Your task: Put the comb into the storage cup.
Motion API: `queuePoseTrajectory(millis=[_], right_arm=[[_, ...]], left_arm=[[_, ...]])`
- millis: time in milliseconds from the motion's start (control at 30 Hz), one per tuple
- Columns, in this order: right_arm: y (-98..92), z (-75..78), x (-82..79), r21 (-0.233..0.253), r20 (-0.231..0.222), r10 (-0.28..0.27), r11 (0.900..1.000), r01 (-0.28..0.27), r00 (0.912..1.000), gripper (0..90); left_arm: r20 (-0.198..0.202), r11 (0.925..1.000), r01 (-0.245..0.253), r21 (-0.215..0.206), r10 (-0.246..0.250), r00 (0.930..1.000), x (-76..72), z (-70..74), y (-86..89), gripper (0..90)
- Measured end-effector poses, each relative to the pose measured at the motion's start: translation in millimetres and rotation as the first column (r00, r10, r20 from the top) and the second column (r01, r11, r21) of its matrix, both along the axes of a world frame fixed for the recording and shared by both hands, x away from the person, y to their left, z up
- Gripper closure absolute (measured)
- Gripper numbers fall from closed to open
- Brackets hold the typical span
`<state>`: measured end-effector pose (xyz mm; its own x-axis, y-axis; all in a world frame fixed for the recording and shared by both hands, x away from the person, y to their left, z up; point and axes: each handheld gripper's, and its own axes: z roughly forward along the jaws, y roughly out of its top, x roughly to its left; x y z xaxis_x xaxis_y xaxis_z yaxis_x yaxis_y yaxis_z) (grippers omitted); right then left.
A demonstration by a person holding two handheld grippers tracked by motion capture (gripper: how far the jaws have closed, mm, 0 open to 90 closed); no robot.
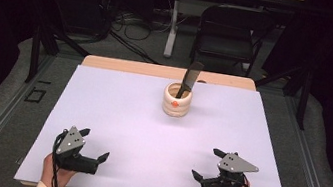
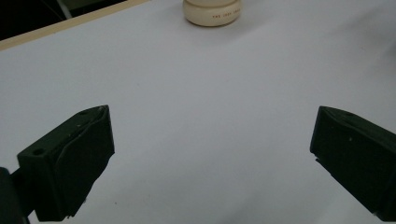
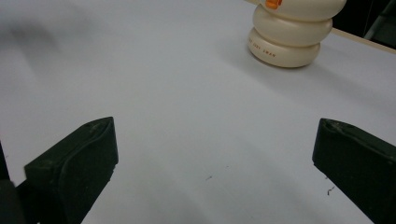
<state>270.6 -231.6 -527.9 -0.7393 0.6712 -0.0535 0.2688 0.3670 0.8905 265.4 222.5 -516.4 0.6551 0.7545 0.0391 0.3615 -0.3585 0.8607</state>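
A cream ringed holder (image 1: 177, 100) with an orange mark on its front stands upright near the far middle of the white table top (image 1: 125, 117). A dark flat utensil (image 1: 188, 78) leans out of it toward the right. My left gripper (image 1: 94, 145) rests near the front left edge, open, nothing between its fingers. My right gripper (image 1: 207, 164) rests near the front right edge, also open and empty. The holder's base (image 2: 213, 11) sits at the top of the left gripper view, and the holder (image 3: 293, 33) stands at the upper right of the right gripper view.
A wooden strip (image 1: 168, 71) borders the table's far edge. Beyond it stand a black chair (image 1: 227, 32), a table leg (image 1: 172, 23) and cables on the floor (image 1: 129, 27). A black frame post (image 1: 36, 47) rises at the left.
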Motion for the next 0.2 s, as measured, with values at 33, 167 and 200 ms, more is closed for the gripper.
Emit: queuePoseTrajectory(millis=[33, 167, 200], right_arm=[[0.1, -0.1, 0.0, 0.002, 0.001, -0.002, 1.0, 0.002, 1.0, 0.0], [-0.9, -0.1, 0.6, 0.003, 0.004, 0.003, 1.0, -0.003, 1.0, 0.0], [-1.2, 0.0, 0.7, 0.003, 0.004, 0.003, 1.0, -0.003, 1.0, 0.0]], left_arm=[[-0.003, 1.0, 0.002, -0.001, -0.002, 1.0, 0.4, -0.4, -0.5, 0.0], [-0.014, 1.0, 0.01, 0.002, -0.01, 0.9999, 1.9, -0.7, -0.6, 0.0], [-0.016, 0.9999, 0.011, 0.0, -0.011, 0.9998, 2.2, -0.7, -0.5, 0.0]])
